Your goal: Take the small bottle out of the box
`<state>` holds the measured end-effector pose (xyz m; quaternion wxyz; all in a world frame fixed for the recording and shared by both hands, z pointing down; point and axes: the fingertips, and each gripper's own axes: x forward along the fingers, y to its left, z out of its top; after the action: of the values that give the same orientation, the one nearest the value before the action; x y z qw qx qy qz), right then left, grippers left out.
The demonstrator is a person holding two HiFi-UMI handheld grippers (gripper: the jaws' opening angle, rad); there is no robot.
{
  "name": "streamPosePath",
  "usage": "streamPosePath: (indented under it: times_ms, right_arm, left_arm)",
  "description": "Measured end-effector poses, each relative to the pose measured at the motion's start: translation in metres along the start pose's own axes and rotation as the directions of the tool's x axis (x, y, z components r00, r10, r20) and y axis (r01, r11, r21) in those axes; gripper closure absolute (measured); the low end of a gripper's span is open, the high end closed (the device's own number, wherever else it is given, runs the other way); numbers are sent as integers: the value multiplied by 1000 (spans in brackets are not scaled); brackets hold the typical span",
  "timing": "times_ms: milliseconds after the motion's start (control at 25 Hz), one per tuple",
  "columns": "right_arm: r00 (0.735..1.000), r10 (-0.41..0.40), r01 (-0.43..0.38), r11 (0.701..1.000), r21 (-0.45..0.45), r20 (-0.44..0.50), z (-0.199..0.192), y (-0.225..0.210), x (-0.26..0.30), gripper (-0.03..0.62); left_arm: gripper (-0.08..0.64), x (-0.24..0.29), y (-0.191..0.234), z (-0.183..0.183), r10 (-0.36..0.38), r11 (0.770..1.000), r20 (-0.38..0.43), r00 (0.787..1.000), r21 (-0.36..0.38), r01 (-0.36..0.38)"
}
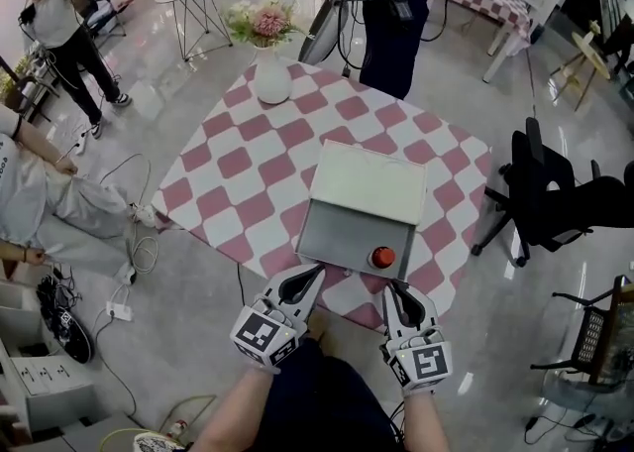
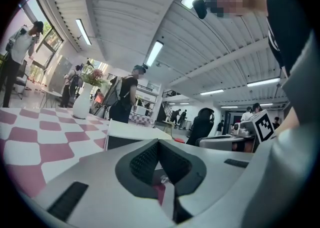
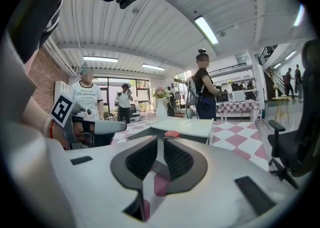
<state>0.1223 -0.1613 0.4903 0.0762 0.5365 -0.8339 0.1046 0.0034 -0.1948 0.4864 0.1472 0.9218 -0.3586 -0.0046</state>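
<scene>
1. Red marks the cap of the small bottle (image 1: pixel 382 258). It stands inside the box (image 1: pixel 342 237), in the box's lower right corner, just right of centre in the head view. Nothing touches it.
2. The box sits open on the checked table (image 1: pixel 238 163), with its pale lid (image 1: pixel 369 180) swung back above it in the frame, so the way in is free.
3. I judge the step in hand to be the approach. Both tools sit at the bottom centre of the head view, just short of the box's near wall and apart from it.
4. The left gripper (image 1: pixel 309 275) has its fingers together with nothing between them. The right gripper (image 1: pixel 396 291) has its fingers a narrow gap apart, also with nothing in it. In the right gripper view the red cap (image 3: pixel 172 134) shows ahead, just past the tips.
5. The right gripper is the closer one to the bottle. The next move probably calls for wider fingers, a reach over the near wall, a grip on either side of the bottle, then a lift straight up clear of the wall. The left gripper could steady the box.
6. Count: one box with one lid, one small bottle, two grippers, one vase (image 1: pixel 271 78) of flowers in the upper middle of the table.
</scene>
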Motion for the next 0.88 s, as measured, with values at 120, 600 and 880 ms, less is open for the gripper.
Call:
streamPosePath:
  times_ms: [120, 600, 880]
  right_arm:
    - [1000, -9, 8, 1000, -10, -10, -1, -4, 5, 549]
    - [998, -37, 36, 999, -18, -47, -7, -22, 31, 456]
    - [997, -32, 31, 999, -18, -67, -10, -26, 43, 414]
  left_arm:
    - [558, 7, 0, -2, -14, 1000, -15, 1000, 1, 14]
    - [558, 26, 11, -13, -47, 999, -61, 997, 21, 48]
    - [558, 29, 11, -16, -54, 998, -66, 996, 20, 56]
